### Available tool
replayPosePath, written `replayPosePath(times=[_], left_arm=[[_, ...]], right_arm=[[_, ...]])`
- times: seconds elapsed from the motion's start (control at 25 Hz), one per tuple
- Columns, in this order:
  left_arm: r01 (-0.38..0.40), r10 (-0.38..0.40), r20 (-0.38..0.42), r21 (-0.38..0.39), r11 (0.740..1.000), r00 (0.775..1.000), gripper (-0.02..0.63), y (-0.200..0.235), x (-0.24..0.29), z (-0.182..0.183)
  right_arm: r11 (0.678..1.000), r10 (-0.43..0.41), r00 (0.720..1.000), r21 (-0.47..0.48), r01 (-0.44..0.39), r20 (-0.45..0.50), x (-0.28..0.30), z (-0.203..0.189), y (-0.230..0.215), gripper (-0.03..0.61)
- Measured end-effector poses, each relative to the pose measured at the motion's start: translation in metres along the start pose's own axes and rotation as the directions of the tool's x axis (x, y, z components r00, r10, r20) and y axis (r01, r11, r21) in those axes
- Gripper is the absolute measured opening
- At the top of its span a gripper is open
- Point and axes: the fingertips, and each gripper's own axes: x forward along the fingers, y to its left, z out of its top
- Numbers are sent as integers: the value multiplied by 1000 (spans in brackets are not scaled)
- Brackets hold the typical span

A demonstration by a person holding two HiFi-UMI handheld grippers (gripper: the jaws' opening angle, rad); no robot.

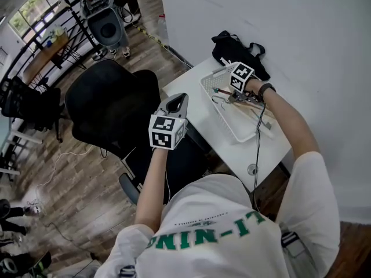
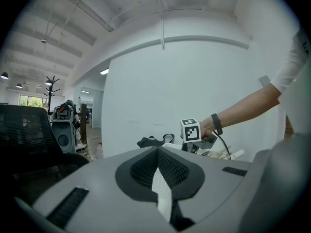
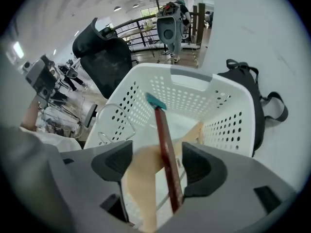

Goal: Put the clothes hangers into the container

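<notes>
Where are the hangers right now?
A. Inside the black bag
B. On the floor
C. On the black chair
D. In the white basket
D: the wooden hangers lie inside the white basket, which sits on the table.

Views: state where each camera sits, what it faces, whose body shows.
Head view: head-mounted, steeply down at basket; left arm, right arm, left tool, right tool.
Left gripper view: on left tool, level toward wall; shut jaws, right arm.
Right gripper view: on right tool, down into basket; open jaws around hangers.
Head and right gripper views share the basket.
</notes>
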Motion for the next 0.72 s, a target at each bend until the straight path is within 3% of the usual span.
replayPosePath(times=[0.04,0.12,0.28,0.48,0.6,0.72], left_arm=[[-1,1,-1,-2,1000,1000,9,1,0,-2],[-4,4,-6,-9,1000,1000,9,2,1,-8],[-18,18,-16,-28,999,1000,9,10,-2,-20],[-57,56,-19,-49,997,998,9,29,-11,-24],[-107,106,-21,-47,993,994,9,47,-24,-24],[-167,166,-30,-38,985,986,9,69,-43,-23]], right_arm=[[999,-23,1000,-28,23,5,-1,2,-4,368],[997,-39,999,-67,42,36,-6,6,-8,449],[994,-46,980,-91,64,193,-23,29,-4,516],[990,1,923,-131,54,384,-52,71,26,506],[981,32,875,-183,65,484,-69,101,54,376],[964,93,837,-258,59,539,-75,130,91,303]])
